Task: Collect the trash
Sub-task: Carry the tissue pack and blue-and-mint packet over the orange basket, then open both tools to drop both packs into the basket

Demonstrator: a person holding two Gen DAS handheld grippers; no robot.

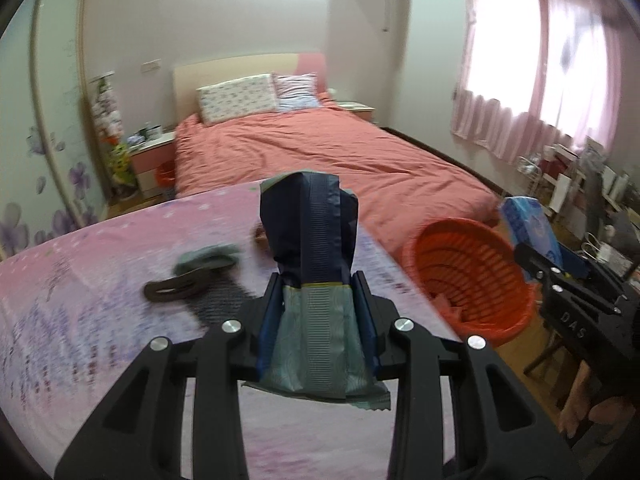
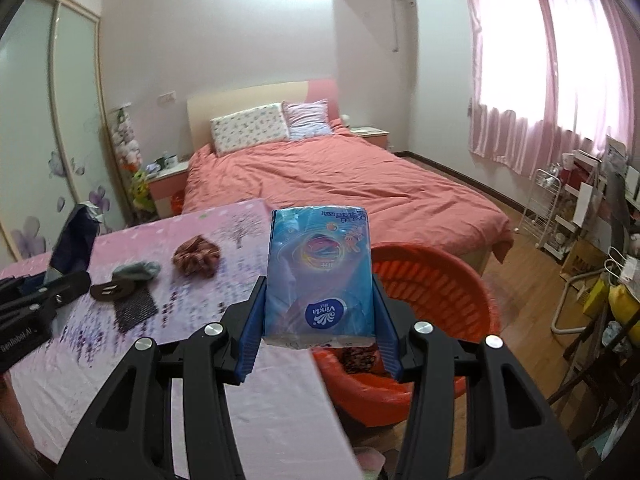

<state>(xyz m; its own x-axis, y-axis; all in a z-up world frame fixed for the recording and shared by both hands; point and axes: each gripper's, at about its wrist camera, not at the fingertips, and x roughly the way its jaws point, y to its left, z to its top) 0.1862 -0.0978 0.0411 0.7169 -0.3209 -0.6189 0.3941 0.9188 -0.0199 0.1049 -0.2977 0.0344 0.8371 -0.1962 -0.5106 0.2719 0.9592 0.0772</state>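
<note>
Both tongs loaded. Left tongs [image 1: 318,292] clamped on a crinkled foil wrapper [image 1: 310,240], dark navy on top, grey-green below, ribbed seal strip down the middle, torn zigzag end hanging toward the camera. Right tongs [image 2: 320,312] clamped on a blue tissue pack [image 2: 320,268], soft glossy plastic film, rectangular, pads pressing its two long sides.

Target looks like the orange basket [image 1: 472,276], at 3 o'clock of the wrapper in the left view, just off the counter [image 1: 80,280] edge. Slotted moulded plastic, round, wide mouth, something patterned already lying in the bottom.

My read: step in hand is carry-to-bin.
- Get each load over the mouth before opening, not over the rim; wrapper is light and will flutter, so release low.
- Pack sits nearly above the basket in the right view, drop it first, then clear out so the left can come in.
- Don't squeeze harder; film pack deforms and can slip.

Still on the pink floral cloth of the counter: grey fabric lump [image 2: 136,271], reddish-brown scrunchie [image 2: 197,257], flat dark brown oval [image 2: 112,291], dark mesh patch [image 2: 134,310]. Whether those count as trash, can't tell.
</note>
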